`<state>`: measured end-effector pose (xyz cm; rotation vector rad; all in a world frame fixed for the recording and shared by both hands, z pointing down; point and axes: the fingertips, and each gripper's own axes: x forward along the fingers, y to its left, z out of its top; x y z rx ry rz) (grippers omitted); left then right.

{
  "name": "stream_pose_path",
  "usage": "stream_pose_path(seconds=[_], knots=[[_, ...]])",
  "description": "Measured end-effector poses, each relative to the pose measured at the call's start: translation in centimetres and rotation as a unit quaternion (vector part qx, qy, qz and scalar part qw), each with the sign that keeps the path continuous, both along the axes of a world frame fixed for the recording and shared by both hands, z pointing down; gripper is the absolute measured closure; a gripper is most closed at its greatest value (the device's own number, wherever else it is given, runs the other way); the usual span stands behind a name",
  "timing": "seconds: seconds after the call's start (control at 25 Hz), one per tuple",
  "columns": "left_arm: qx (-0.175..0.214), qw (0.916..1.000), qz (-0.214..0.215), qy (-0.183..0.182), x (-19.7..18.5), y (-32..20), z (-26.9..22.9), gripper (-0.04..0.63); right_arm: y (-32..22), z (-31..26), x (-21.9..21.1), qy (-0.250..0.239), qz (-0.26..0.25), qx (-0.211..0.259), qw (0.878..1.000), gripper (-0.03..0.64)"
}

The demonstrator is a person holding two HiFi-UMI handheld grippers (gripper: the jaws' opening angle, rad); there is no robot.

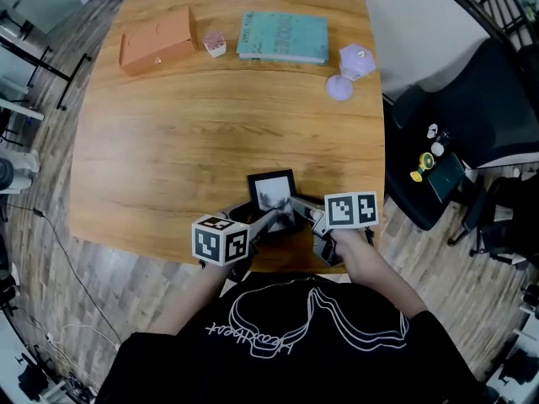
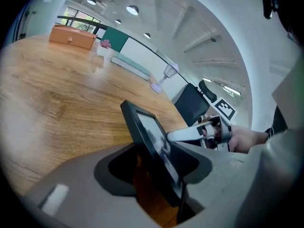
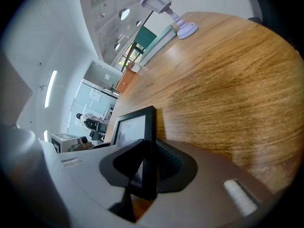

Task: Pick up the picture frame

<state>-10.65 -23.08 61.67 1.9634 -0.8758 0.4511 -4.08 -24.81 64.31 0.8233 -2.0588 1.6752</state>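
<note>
Near the front edge of the table (image 1: 210, 124), left gripper (image 1: 269, 220) and right gripper (image 1: 300, 205) each clamp the tilted black picture frame (image 1: 271, 192) from opposite sides.

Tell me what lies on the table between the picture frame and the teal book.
Nothing: in the head view only bare tabletop runs from the picture frame to the teal book.

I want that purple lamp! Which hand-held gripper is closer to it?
Right. The right hand-held gripper grips the picture frame on the purple lamp's side of the table; the left hand-held gripper grips the frame's other side, farther away.
</note>
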Motion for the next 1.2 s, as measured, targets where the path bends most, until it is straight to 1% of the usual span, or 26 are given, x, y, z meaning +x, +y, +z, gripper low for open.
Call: stream_pose_path(seconds=[0.08,0.16,0.48,0.52,0.6,0.76,0.92,1.04,1.2], knots=[[0.003,1.0000,0.002,-0.007,0.0,0.0,-0.1,0.397,0.0,0.0,0.0,0.001,0.000,-0.005,1.000,0.514],[0.006,1.0000,-0.003,-0.006,0.0,-0.2,-0.3,0.432,0.0,0.1,0.1,0.007,-0.003,-0.004,1.000,0.515],[0.011,0.9997,-0.018,0.012,0.4,-0.8,-1.4,0.460,0.1,-0.1,0.1,0.027,-0.025,0.014,0.999,0.514],[0.012,0.9996,-0.021,0.014,0.5,-0.9,-1.5,0.463,0.1,-0.3,0.0,0.025,-0.029,0.018,0.999,0.506],[0.013,0.9994,-0.026,0.016,0.6,-1.3,-1.8,0.479,0.1,-0.7,0.0,0.021,-0.037,0.028,0.999,0.468],[0.010,0.9992,-0.034,0.021,0.6,-1.7,-2.5,0.512,0.5,-2.0,0.5,0.026,-0.053,0.053,0.997,0.454],[0.012,0.9992,-0.028,0.026,0.9,-1.7,-3.3,0.523,1.1,-3.0,1.3,0.031,-0.056,0.063,0.996,0.454],[0.020,0.9991,-0.023,0.029,1.0,-1.6,-4.3,0.532,1.2,-4.6,2.0,0.035,-0.056,0.089,0.994,0.454],[0.040,0.9984,-0.022,0.033,1.0,-1.9,-6.3,0.538,0.8,-7.2,3.0,0.045,-0.070,0.146,0.986,0.456]])
